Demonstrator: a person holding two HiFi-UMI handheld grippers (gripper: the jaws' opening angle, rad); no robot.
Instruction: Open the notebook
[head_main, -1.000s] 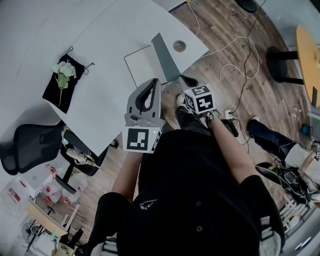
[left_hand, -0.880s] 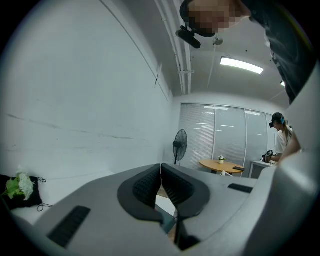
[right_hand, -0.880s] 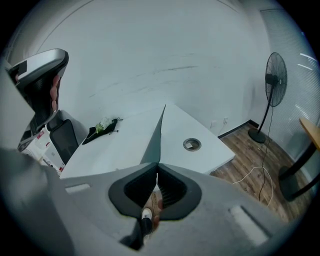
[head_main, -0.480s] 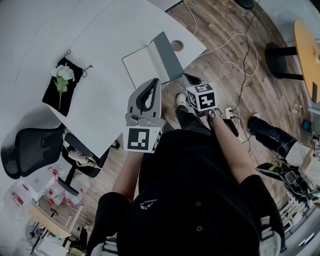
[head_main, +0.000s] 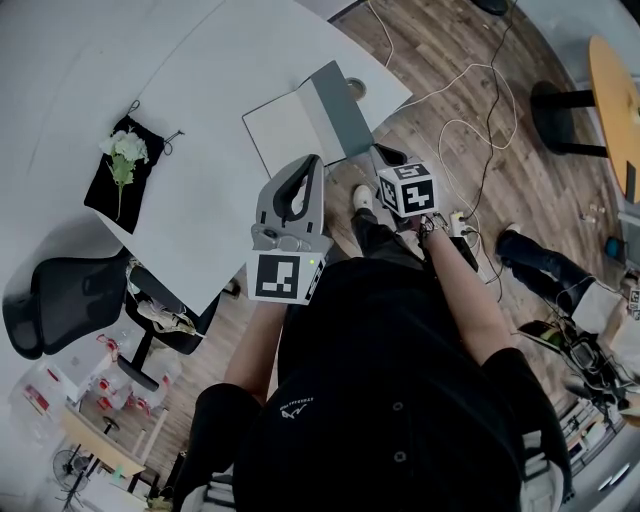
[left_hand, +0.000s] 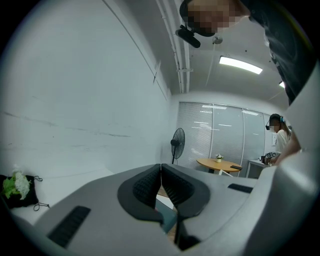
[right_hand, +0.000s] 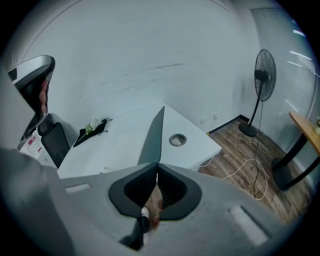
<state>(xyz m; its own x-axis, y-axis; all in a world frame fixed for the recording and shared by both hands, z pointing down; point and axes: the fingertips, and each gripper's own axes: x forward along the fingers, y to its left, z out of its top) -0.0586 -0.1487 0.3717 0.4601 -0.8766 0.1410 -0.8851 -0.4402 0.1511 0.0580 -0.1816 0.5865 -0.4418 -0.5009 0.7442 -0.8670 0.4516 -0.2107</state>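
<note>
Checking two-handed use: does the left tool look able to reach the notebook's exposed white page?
Probably yes: the left tool is shut, empty, close to the white page; the right tool holds the grey cover clear.

The thin grey-covered notebook shows plain white pages on the white bench; white, green-stemmed flowers top a black cloth pouch; the plank floor is brown wood-grain.

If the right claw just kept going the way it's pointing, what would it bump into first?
The right claw is shut on the notebook's grey cover, which stands edge-on straight ahead, so it would push along that. Past it, probably the white table, though depth is unclear.
</note>
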